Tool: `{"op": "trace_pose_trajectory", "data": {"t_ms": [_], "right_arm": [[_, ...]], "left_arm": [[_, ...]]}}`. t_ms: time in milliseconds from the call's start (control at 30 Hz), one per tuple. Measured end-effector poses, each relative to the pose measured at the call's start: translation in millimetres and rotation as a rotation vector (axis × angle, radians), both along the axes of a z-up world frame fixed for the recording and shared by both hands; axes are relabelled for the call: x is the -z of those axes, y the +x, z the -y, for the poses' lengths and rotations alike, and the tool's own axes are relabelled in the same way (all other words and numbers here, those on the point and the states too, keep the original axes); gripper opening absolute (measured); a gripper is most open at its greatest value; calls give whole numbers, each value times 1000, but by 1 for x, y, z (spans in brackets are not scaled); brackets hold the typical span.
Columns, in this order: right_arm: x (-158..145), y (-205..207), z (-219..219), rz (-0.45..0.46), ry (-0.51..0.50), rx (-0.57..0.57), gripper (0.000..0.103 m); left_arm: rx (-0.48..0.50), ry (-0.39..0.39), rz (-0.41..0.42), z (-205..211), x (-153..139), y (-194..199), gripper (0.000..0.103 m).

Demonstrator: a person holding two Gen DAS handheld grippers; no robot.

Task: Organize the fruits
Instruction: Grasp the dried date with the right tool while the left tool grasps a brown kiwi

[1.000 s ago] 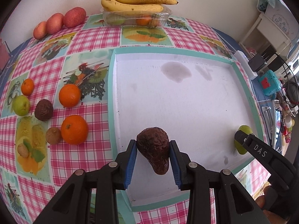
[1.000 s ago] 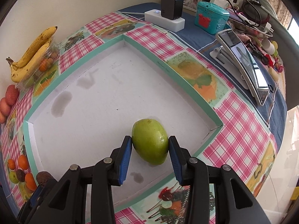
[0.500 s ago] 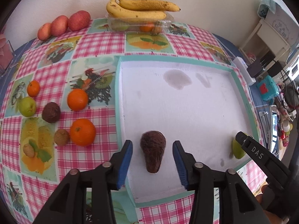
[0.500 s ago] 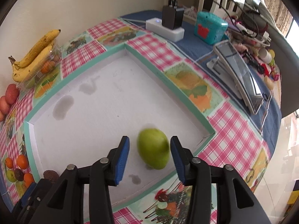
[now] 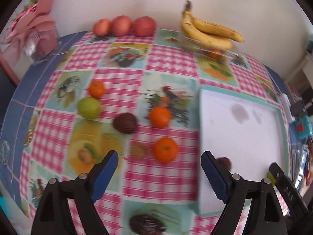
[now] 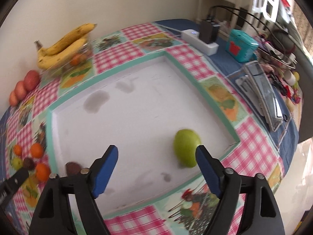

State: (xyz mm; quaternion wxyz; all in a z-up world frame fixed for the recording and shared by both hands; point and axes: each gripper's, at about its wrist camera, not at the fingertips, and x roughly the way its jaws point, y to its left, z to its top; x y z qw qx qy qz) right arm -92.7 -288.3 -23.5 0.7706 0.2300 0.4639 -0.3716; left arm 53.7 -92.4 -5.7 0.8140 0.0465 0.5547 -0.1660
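The white tray (image 6: 137, 105) with a teal rim sits on the checked counter (image 5: 170, 62) and holds two fruits. A green mango (image 6: 186, 147) lies near the tray's right corner. A dark brown avocado (image 6: 72, 167) rests at its near left edge.

The left gripper (image 5: 159, 166) hangs with its blue fingers (image 5: 109, 163) spread wide, gripping nothing. It sits over the loose fruit beside the tray: three oranges (image 5: 165, 149), a green apple (image 5: 89, 108), another dark avocado (image 5: 124, 123) and two kiwis (image 5: 138, 149).

The right gripper (image 6: 156, 161) is likewise wide apart and empty, above the tray's near part. The mango is just beside its right finger.

At the wall, a clear plastic box (image 5: 213, 51) holds small orange fruit, with bananas (image 5: 209, 32) on top. Three red apples (image 5: 123, 25) line up to their left.
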Motion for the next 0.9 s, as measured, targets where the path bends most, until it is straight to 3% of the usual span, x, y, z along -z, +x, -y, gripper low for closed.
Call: {"op": "trace_pose_trajectory", "data": {"t_ms": [200, 667, 900], "right_arm": [[-5, 16, -33, 24, -6, -118, 93], [-10, 33, -82, 85, 33, -265, 94], [-9, 45, -118, 86, 118, -345, 94]], "left_arm": [[-48, 16, 34, -35, -10, 15, 99], [-210, -15, 77, -129, -27, 46, 103], [-198, 66, 130, -153, -34, 51, 103]]}}
